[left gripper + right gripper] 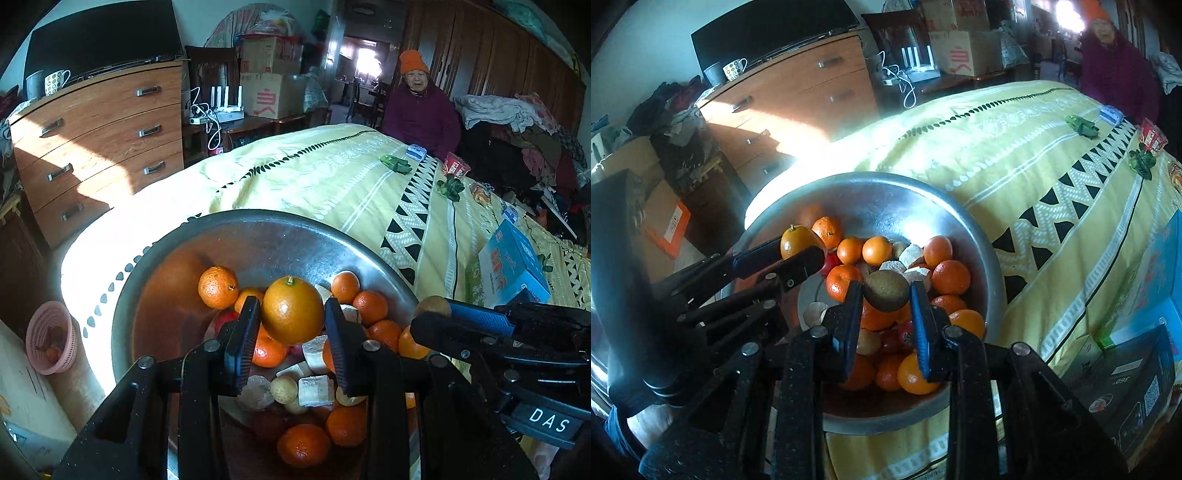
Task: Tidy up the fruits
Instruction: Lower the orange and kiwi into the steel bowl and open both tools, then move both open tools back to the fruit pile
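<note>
From my left wrist camera, my left gripper [291,321] clamps a large round orange [292,310] above the wide steel bowl [258,236] of mixed fruit on the bed.

From my right wrist camera, my right gripper [886,295] pinches a brown kiwi [886,290] over that bowl. Either smooth fruit could squirt free if I tilt.

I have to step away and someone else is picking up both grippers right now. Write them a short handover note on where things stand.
Left gripper: shut on a large orange, held over the metal bowl.
Right gripper: shut on a brown kiwi, also over the bowl.
The bowl sits on the yellow bedspread and holds many tangerines, some red fruit and pale cut chunks.
Done: two fruits gripped.
Left: place both, then sort the rest. A pink basket sits beside the bed, possibly a destination.
</note>
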A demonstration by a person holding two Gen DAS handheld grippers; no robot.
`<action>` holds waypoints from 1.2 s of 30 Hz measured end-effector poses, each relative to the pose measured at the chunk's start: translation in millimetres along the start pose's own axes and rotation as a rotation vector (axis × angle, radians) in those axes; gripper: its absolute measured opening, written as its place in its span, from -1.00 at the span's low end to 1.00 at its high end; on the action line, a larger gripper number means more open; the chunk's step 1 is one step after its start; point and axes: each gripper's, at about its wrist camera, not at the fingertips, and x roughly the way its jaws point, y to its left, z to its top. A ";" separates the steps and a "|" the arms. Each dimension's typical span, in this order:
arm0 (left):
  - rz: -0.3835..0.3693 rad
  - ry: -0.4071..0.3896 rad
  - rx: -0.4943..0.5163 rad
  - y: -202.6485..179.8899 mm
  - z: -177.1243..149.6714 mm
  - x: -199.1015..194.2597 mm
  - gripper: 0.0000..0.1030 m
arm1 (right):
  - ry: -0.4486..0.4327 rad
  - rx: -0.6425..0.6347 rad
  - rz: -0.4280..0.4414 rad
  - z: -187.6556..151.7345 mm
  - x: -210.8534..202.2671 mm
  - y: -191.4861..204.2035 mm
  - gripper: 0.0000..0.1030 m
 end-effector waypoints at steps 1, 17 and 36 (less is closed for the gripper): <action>0.002 0.001 -0.002 1.2 0.2 0.6 -0.29 | 0.004 0.001 0.000 0.4 1.5 1.7 -0.49; 0.132 -0.046 -0.034 13.3 1.0 -7.4 0.53 | -0.031 0.021 -0.030 3.1 -8.2 4.2 0.29; 0.087 -0.222 0.085 -88.8 -8.0 -95.0 0.90 | -0.264 0.134 -0.196 -144.6 -176.1 -21.3 0.61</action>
